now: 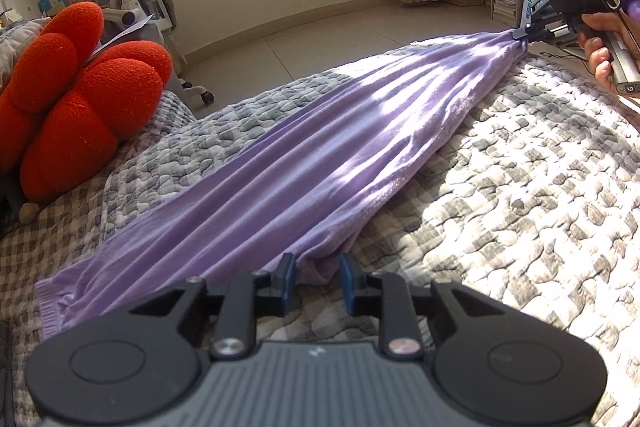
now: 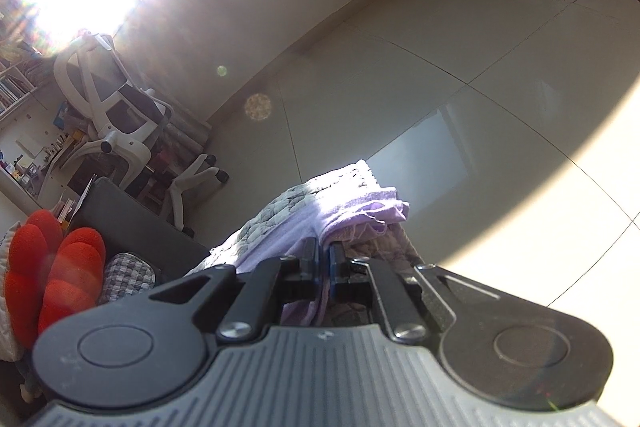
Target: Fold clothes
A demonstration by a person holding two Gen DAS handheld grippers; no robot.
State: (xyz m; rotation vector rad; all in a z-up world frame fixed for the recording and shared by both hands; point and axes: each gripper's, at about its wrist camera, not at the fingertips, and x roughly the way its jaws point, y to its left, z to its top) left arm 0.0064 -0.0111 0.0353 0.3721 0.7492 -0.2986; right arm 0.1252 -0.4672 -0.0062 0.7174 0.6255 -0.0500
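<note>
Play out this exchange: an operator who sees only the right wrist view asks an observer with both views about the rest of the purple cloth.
Operator: My right gripper is shut on the cloth. Where does the rest go?
Observer: It runs in long folds across the bed to the left gripper.
Operator: Does the left gripper hold it?
Observer: No. Its jaws stand apart, with the cloth's end between them, unpressed.
</note>
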